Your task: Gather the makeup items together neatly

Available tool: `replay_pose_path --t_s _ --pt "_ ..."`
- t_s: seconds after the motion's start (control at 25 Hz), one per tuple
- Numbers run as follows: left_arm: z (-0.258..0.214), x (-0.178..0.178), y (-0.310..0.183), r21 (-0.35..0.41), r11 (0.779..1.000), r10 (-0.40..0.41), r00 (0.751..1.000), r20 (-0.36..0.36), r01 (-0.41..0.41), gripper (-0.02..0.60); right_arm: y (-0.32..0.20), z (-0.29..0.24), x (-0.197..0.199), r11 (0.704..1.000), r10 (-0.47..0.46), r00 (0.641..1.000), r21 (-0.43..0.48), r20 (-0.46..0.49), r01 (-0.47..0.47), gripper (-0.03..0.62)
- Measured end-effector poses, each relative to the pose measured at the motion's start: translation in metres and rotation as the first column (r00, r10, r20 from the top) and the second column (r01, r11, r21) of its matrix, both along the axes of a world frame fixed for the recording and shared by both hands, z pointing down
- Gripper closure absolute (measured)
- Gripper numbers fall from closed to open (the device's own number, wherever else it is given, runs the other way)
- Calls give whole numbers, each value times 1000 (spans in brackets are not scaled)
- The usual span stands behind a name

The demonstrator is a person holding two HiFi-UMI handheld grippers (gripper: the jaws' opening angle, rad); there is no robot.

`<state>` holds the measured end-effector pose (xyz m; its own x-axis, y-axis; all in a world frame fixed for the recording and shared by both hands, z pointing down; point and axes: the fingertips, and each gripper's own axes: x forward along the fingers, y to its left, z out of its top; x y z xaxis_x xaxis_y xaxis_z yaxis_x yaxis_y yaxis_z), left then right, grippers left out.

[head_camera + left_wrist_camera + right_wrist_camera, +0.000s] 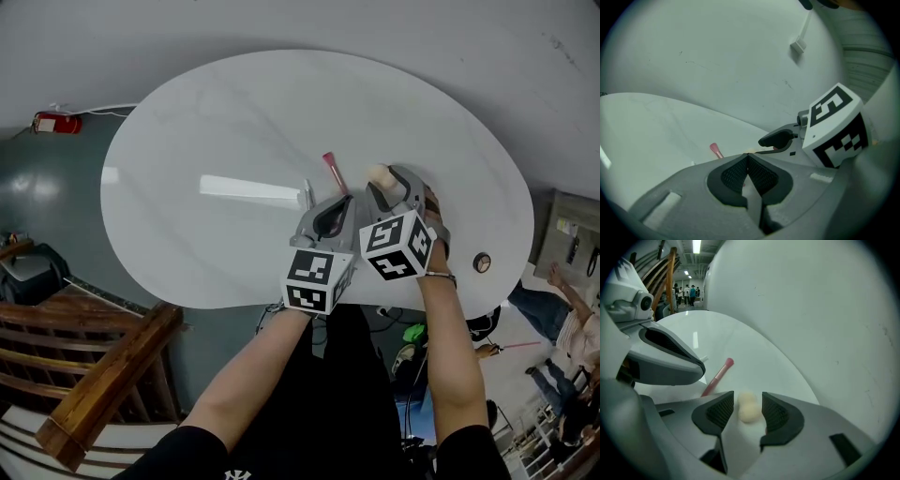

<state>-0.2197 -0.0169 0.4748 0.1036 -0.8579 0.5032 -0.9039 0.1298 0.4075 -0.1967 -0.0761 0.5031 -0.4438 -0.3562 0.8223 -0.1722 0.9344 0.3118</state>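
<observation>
On the white table (pixel 187 122) lay a cream makeup sponge (pixel 749 409), soft and light, best pinched at its waist I'd judge, unpressed between the right gripper's (pixel 748 393) parted jaws, while the left gripper (pixel 748 157) was closed, empty.

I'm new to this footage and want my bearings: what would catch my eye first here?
A beige makeup sponge lies on a white oval table between the open jaws of the right gripper. Close beside it the left gripper has its jaws shut, and a slim pink stick lies just beyond both.
</observation>
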Motion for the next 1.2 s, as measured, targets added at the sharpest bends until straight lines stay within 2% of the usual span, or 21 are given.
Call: replay_pose_path --t_s 0.16,0.28,0.4,0.64,0.88,1.2 --pt "0 -7 1 3 1000 6 1000 -11 -6 574 -2 10 -1 1000 2 999 12 -47 -1 384" --pt "0 -12 2 2 1000 11 1000 -18 -11 574 -4 16 -1 999 27 998 21 -65 -26 401" --pt "1 -13 -1 2 1000 20 1000 -20 -20 574 -8 17 0 998 58 997 21 -54 -57 433" --pt "-3 -4 -8 11 998 67 998 -20 -67 574 -13 8 12 986 169 985 -10 17 -169 447" --pt "-16 29 -13 29 990 140 990 -15 -140 574 -9 -15 51 953 303 947 -47 103 -300 448" --pt "-34 63 -3 57 970 238 971 0 -237 574 13 -49 90 898 440 873 -85 211 -432 450"
